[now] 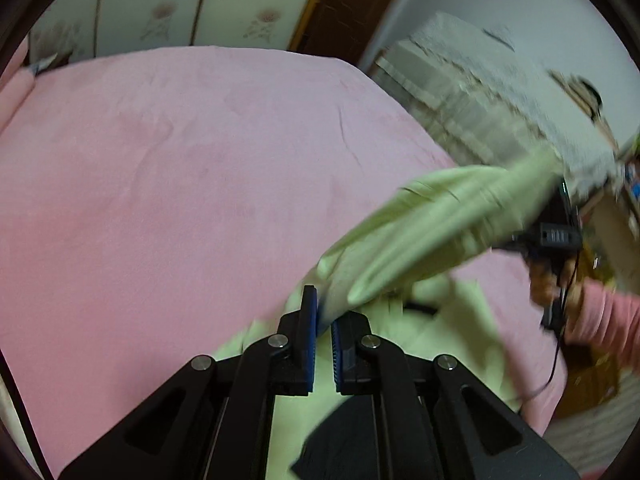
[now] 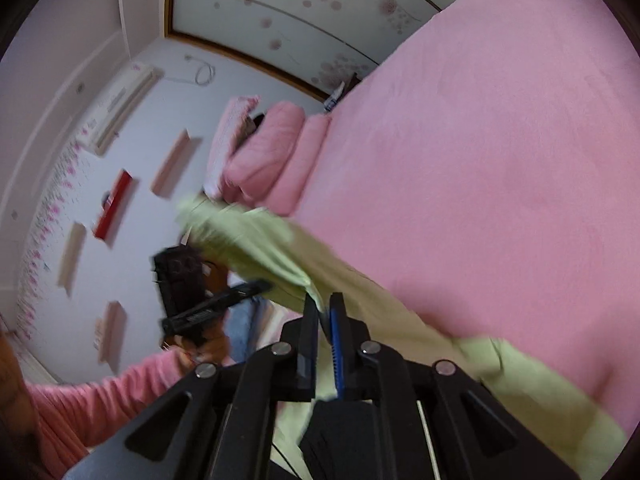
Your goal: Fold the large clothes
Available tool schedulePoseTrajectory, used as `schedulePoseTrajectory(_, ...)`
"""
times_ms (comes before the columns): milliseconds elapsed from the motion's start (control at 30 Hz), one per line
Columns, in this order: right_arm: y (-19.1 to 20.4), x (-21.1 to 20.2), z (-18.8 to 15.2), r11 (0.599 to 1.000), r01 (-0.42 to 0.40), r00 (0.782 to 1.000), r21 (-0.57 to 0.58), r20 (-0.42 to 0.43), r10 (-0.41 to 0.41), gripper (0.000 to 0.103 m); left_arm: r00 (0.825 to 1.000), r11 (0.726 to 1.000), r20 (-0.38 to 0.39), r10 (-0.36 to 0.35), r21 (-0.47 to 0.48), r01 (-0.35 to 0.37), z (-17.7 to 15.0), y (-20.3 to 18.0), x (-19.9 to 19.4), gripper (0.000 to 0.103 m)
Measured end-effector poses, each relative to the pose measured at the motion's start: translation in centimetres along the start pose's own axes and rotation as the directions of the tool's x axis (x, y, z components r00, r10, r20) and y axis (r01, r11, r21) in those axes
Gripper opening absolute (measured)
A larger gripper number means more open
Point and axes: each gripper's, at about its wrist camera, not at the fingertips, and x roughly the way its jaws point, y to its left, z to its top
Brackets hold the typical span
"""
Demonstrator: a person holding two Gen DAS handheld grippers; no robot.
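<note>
Across the middle of both views spreads one bed (image 1: 168, 168) under a pink plush cover, smooth but for a few shallow creases. At its head in the right wrist view lie two pink pillows (image 2: 276, 160), side by side and touching. Behind the bed runs a pale wall panel printed with dusky pink blossoms (image 1: 224, 0), edged by a dark wooden frame. On the white wall in the right wrist view hang one air conditioner (image 2: 120, 108) and six small shelves, one of them red (image 2: 114, 204). One light green garment (image 1: 440, 220) is stretched in the air between the two pairs of tongs, its lower part draped on the near edge of the bed. The left tongs (image 1: 324, 340) are narrow, clamped on a fold of the green cloth. The right tongs (image 2: 324, 340) are likewise narrow, with cloth pinched between their pads. A pink sleeve (image 1: 608, 316) shows at the right.
</note>
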Motion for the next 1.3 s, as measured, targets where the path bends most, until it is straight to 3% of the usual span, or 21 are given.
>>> schedulePoseTrajectory(200,-0.4,-2.0,-5.2,0.998,0.035,0.997,0.055,-0.076,-0.031,0.013,0.996,0.998,-0.086,0.030,0.066,-0.024,-6.5,-2.6,0.6,0.009)
schedulePoseTrajectory(333,-0.6,-0.8,-9.3,0.988,0.153,0.967,0.017,-0.211,-0.146,0.018,0.985,0.994,-0.151,0.084,0.083,-0.072,-10.9,-3.0,2.4,0.014)
schedulePoseTrajectory(367,-0.8,-0.2,-10.3,0.979,0.203,0.946,-0.009,-0.257,-0.199,0.027,0.979,0.990,-0.167,0.115,0.101,-0.099,-12.1,-3.4,2.7,0.015)
schedulePoseTrajectory(433,-1.5,1.0,-11.9,0.947,0.316,0.884,-0.054,-0.346,-0.315,0.051,0.963,0.983,-0.218,0.157,0.127,-0.132,-14.6,-2.4,2.3,0.034)
schedulePoseTrajectory(467,-1.9,1.3,-12.7,0.927,0.368,0.848,-0.071,-0.383,-0.366,0.053,0.952,0.984,-0.263,0.156,0.129,-0.125,-15.2,-2.4,2.7,0.042)
schedulePoseTrajectory(500,-2.5,1.5,-13.5,0.903,0.419,0.803,-0.090,-0.426,-0.416,0.053,0.930,0.982,-0.328,0.169,0.132,-0.133,-15.9,-2.2,3.1,0.059)
schedulePoseTrajectory(533,-2.7,1.6,-13.8,0.887,0.450,0.776,-0.101,-0.447,-0.444,0.053,0.913,0.979,-0.361,0.191,0.138,-0.151,-16.3,-2.0,3.1,0.067)
schedulePoseTrajectory(567,-2.9,1.5,-14.1,0.871,0.479,0.751,-0.112,-0.462,-0.473,0.053,0.898,0.974,-0.383,0.215,0.151,-0.169,-16.8,-2.0,2.8,0.067)
schedulePoseTrajectory(600,-2.9,1.2,-14.2,0.856,0.502,0.733,-0.121,-0.465,-0.496,0.053,0.892,0.968,-0.384,0.238,0.165,-0.187,-16.9,-2.0,2.2,0.067)
schedulePoseTrajectory(667,-1.9,0.2,-13.9,0.821,0.553,0.714,-0.145,-0.426,-0.556,0.053,0.906,0.965,-0.339,0.252,0.163,-0.207,-16.4,-2.2,0.6,0.067)
schedulePoseTrajectory(733,-0.4,-0.3,-12.8,0.815,0.558,0.733,-0.155,-0.370,-0.571,0.053,0.938,0.978,-0.280,0.204,0.106,-0.181,-15.7,-2.4,-1.4,0.067)
schedulePoseTrajectory(800,0.7,-0.7,-12.2,0.834,0.534,0.784,-0.138,-0.290,-0.549,0.053,0.972,0.990,-0.190,0.135,-0.010,-0.140,-13.8,-2.5,-2.9,0.067)
schedulePoseTrajectory(833,1.0,-0.3,-11.5,0.847,0.520,0.811,-0.113,-0.247,-0.531,0.051,0.982,0.991,-0.157,0.108,-0.063,-0.119,-12.8,-2.6,-2.8,0.067)
schedulePoseTrajectory(900,0.7,0.8,-10.4,0.862,0.504,0.842,-0.060,-0.191,-0.505,0.040,0.992,0.983,-0.111,0.067,-0.160,-0.084,-11.1,-2.7,-1.7,0.066)
schedulePoseTrajectory(967,0.1,3.0,-9.0,0.867,0.497,0.862,0.030,-0.125,-0.491,0.009,0.993,0.975,-0.093,0.069,-0.203,-0.086,-9.4,-3.3,0.9,0.048)
schedulePoseTrajectory(1033,-0.7,5.1,-8.7,0.883,0.447,0.894,0.143,-0.056,-0.444,0.005,0.992,0.968,-0.099,0.083,-0.229,-0.104,-8.2,-3.9,3.6,0.015)
schedulePoseTrajectory(1067,-0.7,6.3,-8.5,0.900,0.393,0.918,0.190,-0.016,-0.397,0.001,0.992,0.964,-0.093,0.088,-0.244,-0.109,-7.6,-3.8,5.0,0.009)
schedulePoseTrajectory(1100,-1.0,7.4,-8.3,0.921,0.320,0.941,0.221,0.037,-0.336,0.001,0.991,0.959,-0.079,0.104,-0.255,-0.121,-6.8,-3.7,6.2,0.008)
schedulePoseTrajectory(1167,-1.3,8.9,-8.2,0.939,0.257,0.951,0.228,0.112,-0.288,0.001,0.986,0.949,-0.062,0.155,-0.269,-0.166,-7.0,-2.9,7.8,0.008)
schedulePoseTrajectory(1233,-2.0,10.5,-7.8,0.939,0.265,0.945,0.218,0.135,-0.298,0.001,0.972,0.925,-0.063,0.224,-0.299,-0.233,-7.0,-1.5,9.5,0.008)
schedulePoseTrajectory(1300,-3.6,11.8,-7.2,0.918,0.342,0.928,0.200,0.084,-0.364,0.001,0.953,0.887,-0.111,0.281,-0.349,-0.302,-7.5,0.8,10.9,0.008)
